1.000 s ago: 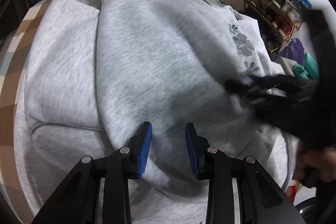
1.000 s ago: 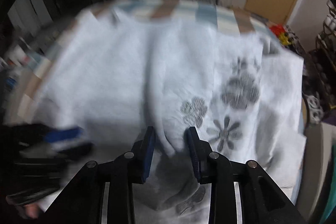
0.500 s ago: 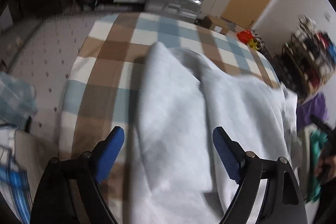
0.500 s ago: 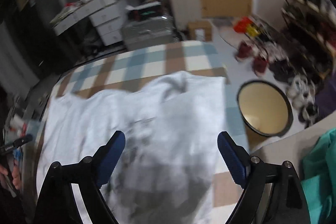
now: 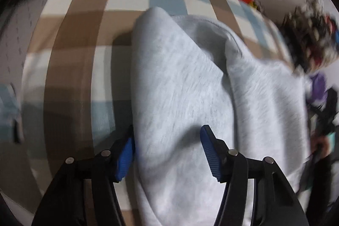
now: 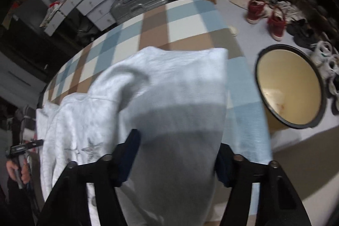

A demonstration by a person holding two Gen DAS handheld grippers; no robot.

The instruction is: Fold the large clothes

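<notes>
Grey fleece sweatshirt (image 5: 182,86) lies folded on the plaid-covered bed (image 5: 80,39).
Both grippers have just been closing: the left gripper (image 5: 167,151) and right gripper (image 6: 178,154) each straddle a fabric edge, pads not visibly pressing it.

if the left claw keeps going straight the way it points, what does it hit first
Most likely the grey sweatshirt: the left claw points steeply down with that fabric between its blue pads, the checked bedcover underneath.
</notes>
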